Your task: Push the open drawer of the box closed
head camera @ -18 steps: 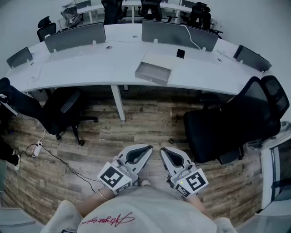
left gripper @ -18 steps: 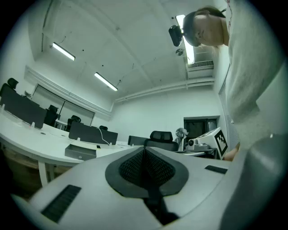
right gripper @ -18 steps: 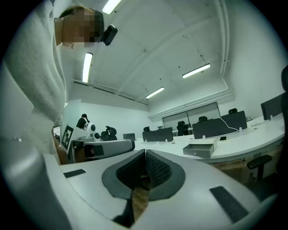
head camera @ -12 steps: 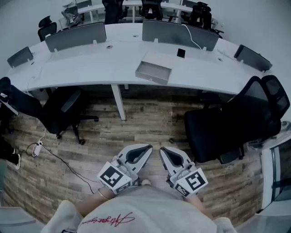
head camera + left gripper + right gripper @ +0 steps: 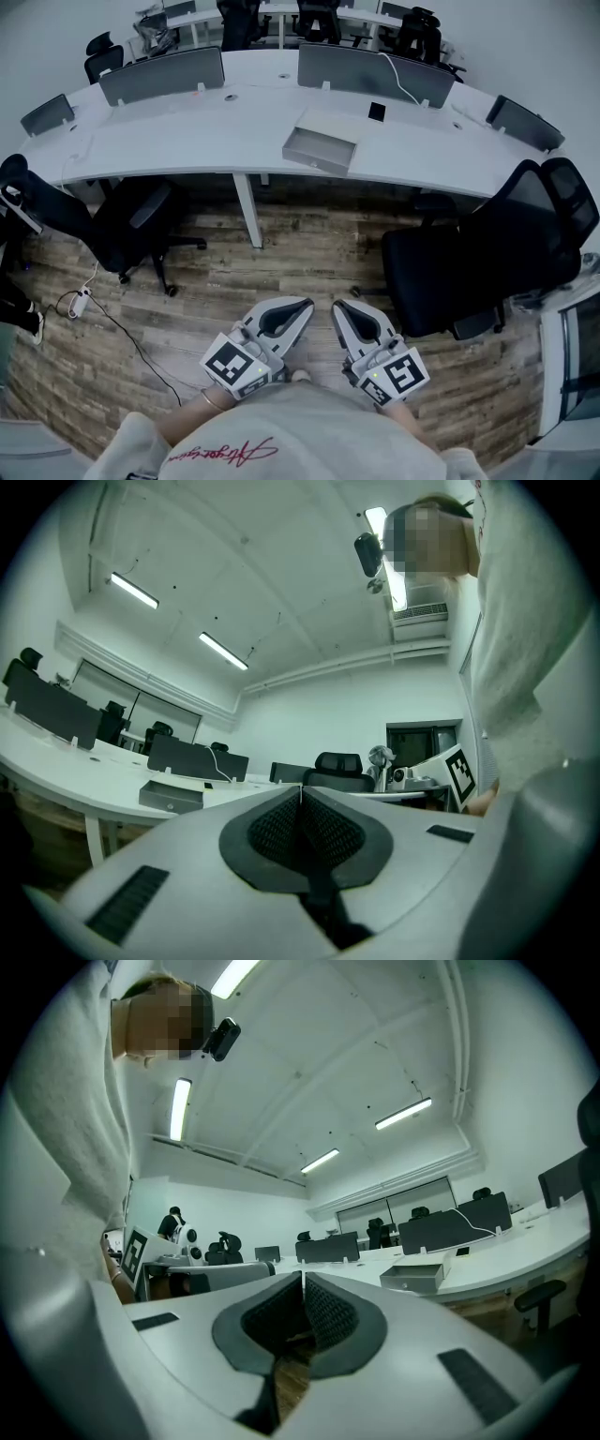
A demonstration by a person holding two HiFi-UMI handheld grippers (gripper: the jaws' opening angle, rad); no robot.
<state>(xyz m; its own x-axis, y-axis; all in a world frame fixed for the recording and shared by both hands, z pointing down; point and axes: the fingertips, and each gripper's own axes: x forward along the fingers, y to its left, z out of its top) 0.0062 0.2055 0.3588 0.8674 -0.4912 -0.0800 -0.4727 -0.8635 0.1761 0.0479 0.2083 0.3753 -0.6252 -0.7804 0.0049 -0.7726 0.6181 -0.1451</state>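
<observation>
White desk (image 5: 187, 122) holds the box (image 5: 330, 125) at 12 o'clock, well apart from us, its drawer (image 5: 317, 154) pulled out. We hold the left gripper (image 5: 302, 307) and right gripper (image 5: 339, 309) side by side at 6 o'clock, both pinched shut with nothing inside.

Clear floor (image 5: 309, 258) toward the drawer (image 5: 319, 150) on the desk (image 5: 187, 131), between left chair (image 5: 131, 225) and right chair (image 5: 459, 262).

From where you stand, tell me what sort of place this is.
Probably an open-plan office: a long curved white desk with grey divider screens, black swivel chairs on a wood-look floor, and strip lights overhead.
</observation>
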